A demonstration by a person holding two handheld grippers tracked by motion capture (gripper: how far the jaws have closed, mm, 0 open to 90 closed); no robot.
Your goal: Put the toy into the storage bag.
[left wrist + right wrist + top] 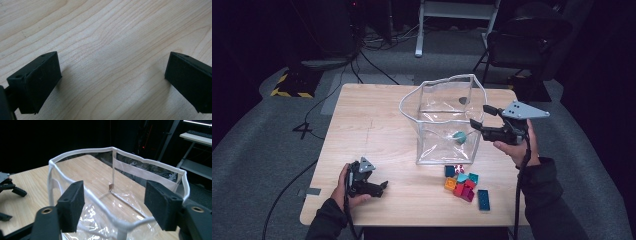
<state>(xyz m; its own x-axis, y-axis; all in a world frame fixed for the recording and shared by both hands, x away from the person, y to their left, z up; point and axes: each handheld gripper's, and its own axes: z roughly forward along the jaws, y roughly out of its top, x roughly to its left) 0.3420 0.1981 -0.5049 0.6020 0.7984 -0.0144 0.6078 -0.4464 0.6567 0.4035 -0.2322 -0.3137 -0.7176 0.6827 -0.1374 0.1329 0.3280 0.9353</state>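
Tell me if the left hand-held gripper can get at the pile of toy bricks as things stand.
Probably yes: the left hand-held gripper is open, and only bare table lies between it and the toy bricks.

The high view looks forward and down from above the person's side, taking in the whole light wooden table [377, 130], the clear plastic bin with a white rim [444, 87] and the dark floor beyond.

The left gripper view sits very close to the tabletop, looking steeply down along its own two black jaws at bare wood grain [110, 50]; which patch of the table it is I cannot tell exactly.

The right gripper view looks roughly level across the bin's rim [115, 151] from just beside it, towards the dark room.

The high and right gripper views share the bin and the tabletop [32, 185].
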